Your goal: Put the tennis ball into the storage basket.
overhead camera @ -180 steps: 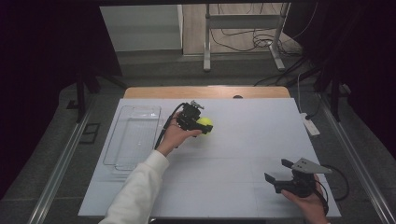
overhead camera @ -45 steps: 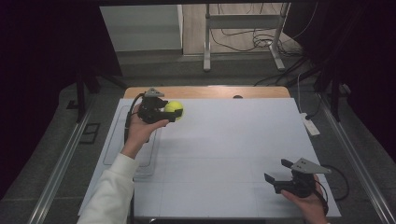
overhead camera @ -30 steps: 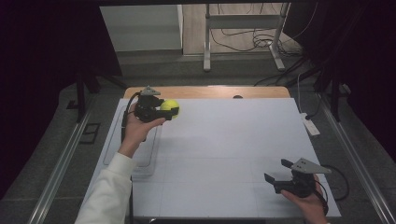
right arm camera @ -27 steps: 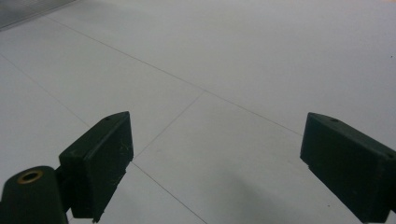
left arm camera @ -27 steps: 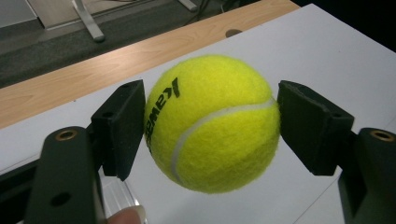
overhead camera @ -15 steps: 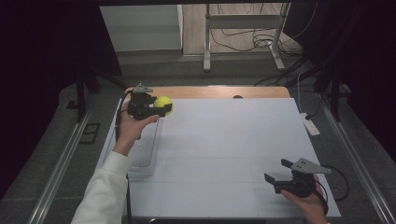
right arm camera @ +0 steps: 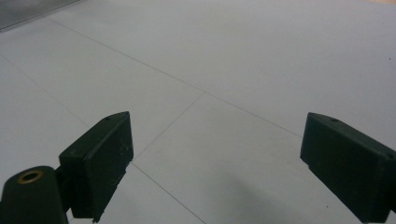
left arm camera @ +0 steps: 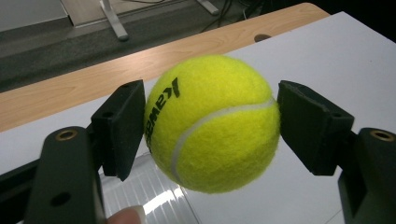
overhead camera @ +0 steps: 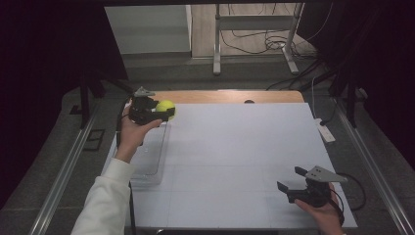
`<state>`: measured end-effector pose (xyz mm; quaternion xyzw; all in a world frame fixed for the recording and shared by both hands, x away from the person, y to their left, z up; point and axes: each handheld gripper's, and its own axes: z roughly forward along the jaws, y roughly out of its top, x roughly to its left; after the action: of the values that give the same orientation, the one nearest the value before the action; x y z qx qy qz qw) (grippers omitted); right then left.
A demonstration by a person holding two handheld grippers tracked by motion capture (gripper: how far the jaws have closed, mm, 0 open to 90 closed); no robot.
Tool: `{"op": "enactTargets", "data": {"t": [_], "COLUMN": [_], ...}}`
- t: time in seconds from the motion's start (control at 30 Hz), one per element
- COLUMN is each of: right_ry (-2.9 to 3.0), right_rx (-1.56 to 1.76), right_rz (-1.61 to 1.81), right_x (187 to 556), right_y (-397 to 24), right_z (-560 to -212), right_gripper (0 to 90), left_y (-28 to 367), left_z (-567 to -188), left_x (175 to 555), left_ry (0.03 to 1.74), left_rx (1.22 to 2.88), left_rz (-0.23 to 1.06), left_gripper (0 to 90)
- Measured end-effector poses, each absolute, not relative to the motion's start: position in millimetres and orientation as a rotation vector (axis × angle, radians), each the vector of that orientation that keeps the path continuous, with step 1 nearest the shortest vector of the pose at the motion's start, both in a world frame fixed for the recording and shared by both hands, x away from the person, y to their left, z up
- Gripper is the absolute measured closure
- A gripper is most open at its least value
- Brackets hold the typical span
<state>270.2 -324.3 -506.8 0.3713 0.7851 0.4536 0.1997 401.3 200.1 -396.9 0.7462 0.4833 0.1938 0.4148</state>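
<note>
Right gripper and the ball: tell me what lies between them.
In the high view, bare white table lies between the right gripper, open at the near right, and the ball, clamped in the left gripper at the far left.

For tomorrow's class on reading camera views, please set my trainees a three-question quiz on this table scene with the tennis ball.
1. True or false: the left hand-held gripper is shut on the fuzzy yellow-green tennis ball.
2. In the high view, what lies on the table under the left hand? A) a clear plastic tray B) a metal bowl C) a cardboard box
3. How do the right hand-held gripper's jaws stand?

Key:
1. True; both pads press on the ball.
2. A
3. Open, with nothing between them, above the white table.
</note>
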Motion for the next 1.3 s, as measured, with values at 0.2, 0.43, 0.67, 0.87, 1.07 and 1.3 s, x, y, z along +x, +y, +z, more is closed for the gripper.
{"op": "enactTargets", "data": {"t": [0.2, 0.43, 0.67, 0.87, 1.07, 1.3], "right_ry": [2.196, 2.195, 2.196, 2.195, 2.197, 2.198], "right_rx": [1.039, 1.039, 1.041, 1.042, 1.047, 1.048], "right_rz": [1.268, 1.268, 1.266, 1.271, 1.264, 1.266], "right_x": [270, 270, 270, 270, 271, 271], "right_y": [-324, -324, -324, -325, -324, -324], "right_z": [-507, -507, -507, -507, -508, -508], "right_gripper": [10.0, 10.0, 10.0, 10.0, 10.0, 10.0], "left_y": [207, 215, 220, 225, 231, 238], "left_z": [-396, -397, -397, -396, -398, -400], "left_x": [402, 404, 406, 408, 411, 413], "left_ry": [1.232, 1.262, 1.278, 1.302, 1.328, 1.356], "left_rx": [1.859, 1.842, 1.834, 1.825, 1.817, 1.808], "left_rz": [0.506, 0.516, 0.525, 0.537, 0.546, 0.557], "left_gripper": [28.0, 28.0, 28.0, 28.0, 28.0, 28.0]}}
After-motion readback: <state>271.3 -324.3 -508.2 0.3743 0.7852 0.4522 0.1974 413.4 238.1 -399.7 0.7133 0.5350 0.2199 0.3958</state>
